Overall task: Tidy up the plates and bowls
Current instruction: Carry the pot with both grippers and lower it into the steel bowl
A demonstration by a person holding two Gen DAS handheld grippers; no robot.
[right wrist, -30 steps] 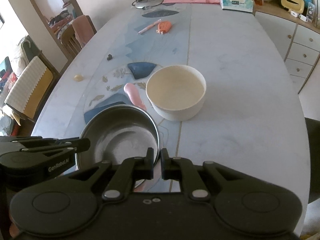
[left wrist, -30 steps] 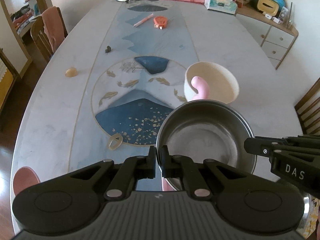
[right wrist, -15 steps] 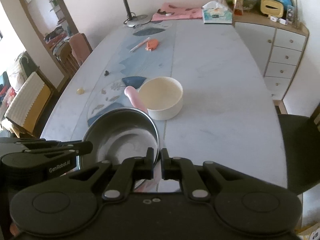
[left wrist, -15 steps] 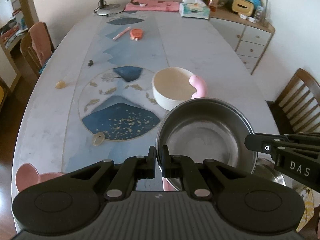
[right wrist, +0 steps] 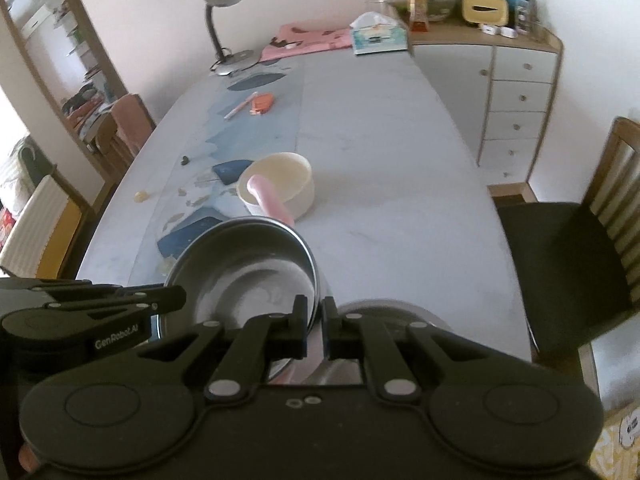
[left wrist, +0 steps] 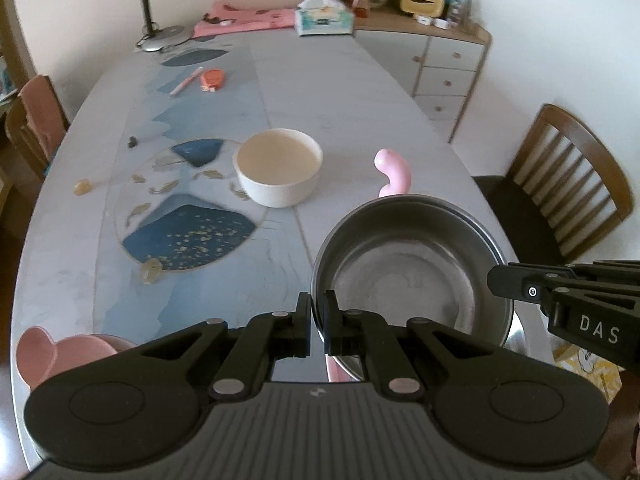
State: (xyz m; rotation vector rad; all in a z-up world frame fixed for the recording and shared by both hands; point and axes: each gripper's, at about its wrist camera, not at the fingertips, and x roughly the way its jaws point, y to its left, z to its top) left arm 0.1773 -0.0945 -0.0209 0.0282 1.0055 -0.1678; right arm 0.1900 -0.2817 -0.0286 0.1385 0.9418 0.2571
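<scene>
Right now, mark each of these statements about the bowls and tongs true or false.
1. Both tongs grip the steel bowl. True: the left tongs and right tongs each pinch the rim of the steel bowl.
2. The cream bowl is stacked inside the steel bowl. False: the cream bowl stands on the table, apart from it.
3. The cream bowl is full of food. False: it looks empty.
4. A pink dish sits at the near left table edge. True: the pink dish is there.
5. The desk lamp lies tipped over. False: the lamp stands upright.
</scene>
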